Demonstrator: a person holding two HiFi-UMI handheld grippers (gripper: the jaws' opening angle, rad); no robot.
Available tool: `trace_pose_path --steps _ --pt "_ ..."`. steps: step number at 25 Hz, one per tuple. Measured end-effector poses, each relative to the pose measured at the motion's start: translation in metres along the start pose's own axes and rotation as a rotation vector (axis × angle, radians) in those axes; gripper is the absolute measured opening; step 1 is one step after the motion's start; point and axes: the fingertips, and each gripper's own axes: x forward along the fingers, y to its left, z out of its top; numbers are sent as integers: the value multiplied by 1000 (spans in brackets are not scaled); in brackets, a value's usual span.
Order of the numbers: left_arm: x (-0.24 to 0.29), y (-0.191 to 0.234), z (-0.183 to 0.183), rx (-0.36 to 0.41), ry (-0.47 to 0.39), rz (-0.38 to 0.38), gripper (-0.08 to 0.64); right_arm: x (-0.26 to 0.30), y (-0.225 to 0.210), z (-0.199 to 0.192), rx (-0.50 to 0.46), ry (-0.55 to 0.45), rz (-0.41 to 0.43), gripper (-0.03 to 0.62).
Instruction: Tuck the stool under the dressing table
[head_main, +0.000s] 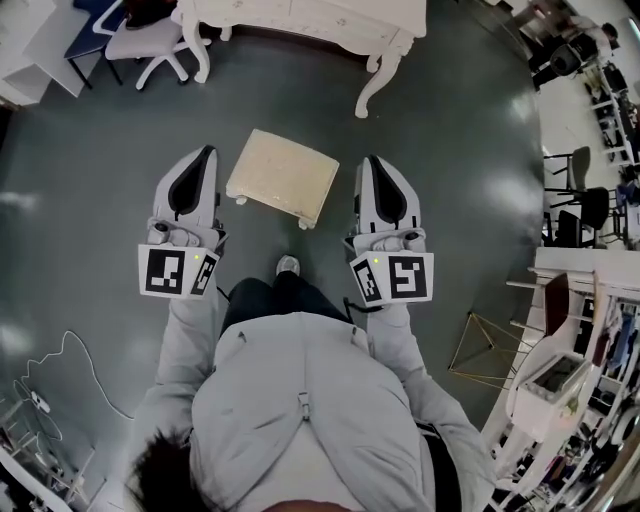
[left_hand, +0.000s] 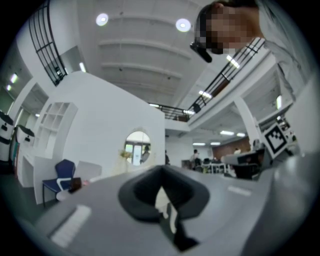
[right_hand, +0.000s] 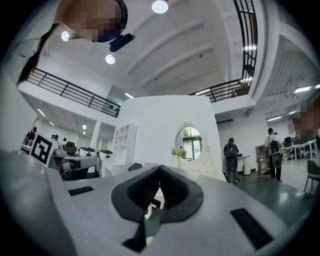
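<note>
The jaws of both grippers are clenched tight with nothing between them. At centre left of the head view, the left gripper (head_main: 207, 153) points up the frame, near the stool's left end but not touching it. The stool (head_main: 283, 176) stands on the dark floor (head_main: 90, 160) in the middle of the frame, between the 2 grippers, with its cushion turned slightly askew. The right gripper (head_main: 369, 162) sits just beside its right end, also clear of it.

The dressing table (head_main: 300, 18) runs along the top edge, well apart from the stool, with 2 curved legs showing. The step in hand looks like the approach, with the push not yet started. To do it well, set both closed tips against the stool's near side, 1 toward each end. Square the cushion to the table first. Then push evenly so the stool slides straight between the legs and does not clip the right one (head_main: 376, 84).
</note>
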Motion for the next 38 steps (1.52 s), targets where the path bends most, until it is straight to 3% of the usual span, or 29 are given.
trace_pose_path --steps 7,22,31,38 --pt "21 9 -33 -23 68 -49 3 14 -12 -38 46 80 -56 3" --pt "25 31 -123 -52 256 -227 5 12 5 -127 126 228 -209 3" --pt "13 31 -189 -40 348 -301 5 -10 9 -203 191 333 -315 22" --pt "2 37 -249 -44 407 -333 5 -24 28 -277 234 436 -345 57"
